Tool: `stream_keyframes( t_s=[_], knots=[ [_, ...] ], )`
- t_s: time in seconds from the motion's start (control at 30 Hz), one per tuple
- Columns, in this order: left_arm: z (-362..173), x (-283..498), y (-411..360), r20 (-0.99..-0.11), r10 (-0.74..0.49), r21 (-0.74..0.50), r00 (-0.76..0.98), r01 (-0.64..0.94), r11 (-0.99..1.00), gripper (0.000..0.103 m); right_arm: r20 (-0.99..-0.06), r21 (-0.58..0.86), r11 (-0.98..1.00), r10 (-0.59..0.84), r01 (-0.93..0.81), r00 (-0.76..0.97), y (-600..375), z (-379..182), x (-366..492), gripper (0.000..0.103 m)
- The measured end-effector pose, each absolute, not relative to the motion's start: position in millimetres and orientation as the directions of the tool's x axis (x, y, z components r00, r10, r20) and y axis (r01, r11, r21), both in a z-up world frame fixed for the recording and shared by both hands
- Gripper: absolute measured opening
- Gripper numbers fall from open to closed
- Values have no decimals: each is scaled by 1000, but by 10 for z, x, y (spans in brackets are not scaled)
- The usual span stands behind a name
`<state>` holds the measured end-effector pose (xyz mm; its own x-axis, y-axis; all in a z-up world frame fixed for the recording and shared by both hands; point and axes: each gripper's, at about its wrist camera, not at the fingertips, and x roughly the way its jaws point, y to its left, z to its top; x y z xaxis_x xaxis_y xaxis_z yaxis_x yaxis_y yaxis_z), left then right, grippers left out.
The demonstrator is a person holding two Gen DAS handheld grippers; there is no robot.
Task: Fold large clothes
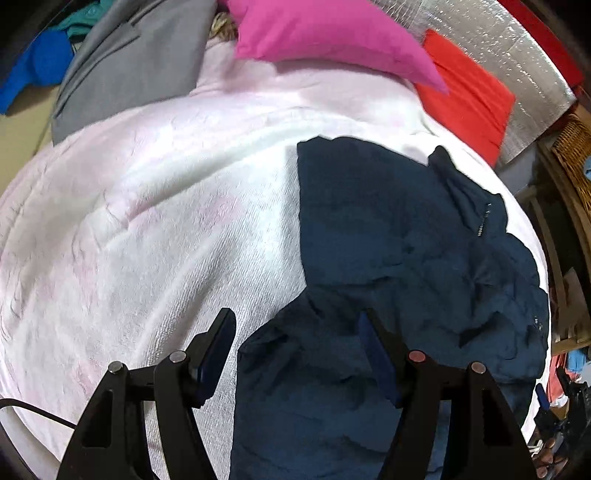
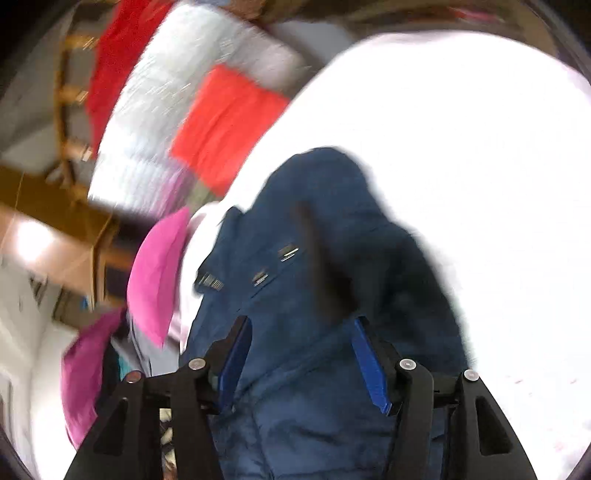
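White blanket [image 1: 166, 221]: covers the bed, largest item, overexposed in the right wrist view.
Navy garment [image 1: 388, 240]: crumpled on the blanket's right part; lower edge cut off by the frame; zipper and snaps visible, overall shape hard to read.
Grey garment [image 1: 129, 62], pink cushion [image 1: 314, 33], red cloth [image 1: 469, 96]: at the far edge, partly cut off.
Right wrist view: heavily blurred.
Left gripper [image 1: 297, 332]: fingers parted, released, hovering over the navy garment's edge.
Right gripper [image 2: 301, 343]: fingers parted above navy fabric, gripping nothing.
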<state>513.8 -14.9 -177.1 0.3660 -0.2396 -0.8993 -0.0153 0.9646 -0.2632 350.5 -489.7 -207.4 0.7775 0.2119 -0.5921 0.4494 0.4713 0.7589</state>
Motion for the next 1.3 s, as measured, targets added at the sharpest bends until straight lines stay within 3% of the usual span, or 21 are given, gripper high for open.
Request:
stream_keyframes(
  t_s=[0.17,0.27,0.37,0.4,0.43,0.47,0.57,0.67,0.73,0.9,1.0,1.1,1.3],
  knots=[
    [-1945,5186,-222,-920,-223,-239,321,-8,971,69,-591,793,382,291,474,753,-4909,-2364,3616,61],
    [-1992,5209,-310,-927,-194,-199,320,19,980,69,-591,789,393,279,472,757,-4794,-2373,3788,72],
    [-1996,5222,-299,-928,-196,-200,318,21,980,69,-587,782,415,239,465,773,-4746,-2324,3954,71],
    [-1997,5224,-283,-927,-201,-206,316,18,978,69,-592,773,429,224,467,774,-4720,-2324,3989,68],
    [-1995,5225,-266,-926,-206,-211,315,16,977,69,-601,759,448,202,473,773,-4699,-2304,4004,46],
    [-1990,5224,-253,-925,-208,-214,317,15,977,69,-615,736,479,177,479,768,-4680,-2262,4026,33],
    [-1918,5194,-226,-917,-206,-211,341,24,977,69,-595,711,536,113,456,795,-4642,-2121,3973,27],
    [-1936,5196,-298,-924,-174,-170,341,40,985,69,-642,620,620,49,481,765,-4573,-2105,4034,27],
    [-1972,5198,-321,-930,-173,-169,323,40,985,70,-674,620,602,80,503,734,-4601,-2227,4084,27],
    [-1951,5166,-276,-930,-186,-187,316,27,982,70,-650,667,575,137,474,748,-4705,-2198,3937,30],
    [-1901,5124,-292,-928,-168,-163,332,45,986,70,-635,688,572,174,448,753,-4770,-2116,3769,38],
    [-1823,5025,-296,-920,-152,-137,360,66,988,69,-619,685,592,164,425,768,-4799,-1971,3544,57],
    [-1701,4712,-210,-899,-123,-91,419,96,991,69,-605,660,627,118,413,787,-4860,-1718,3021,60]
  ],
)
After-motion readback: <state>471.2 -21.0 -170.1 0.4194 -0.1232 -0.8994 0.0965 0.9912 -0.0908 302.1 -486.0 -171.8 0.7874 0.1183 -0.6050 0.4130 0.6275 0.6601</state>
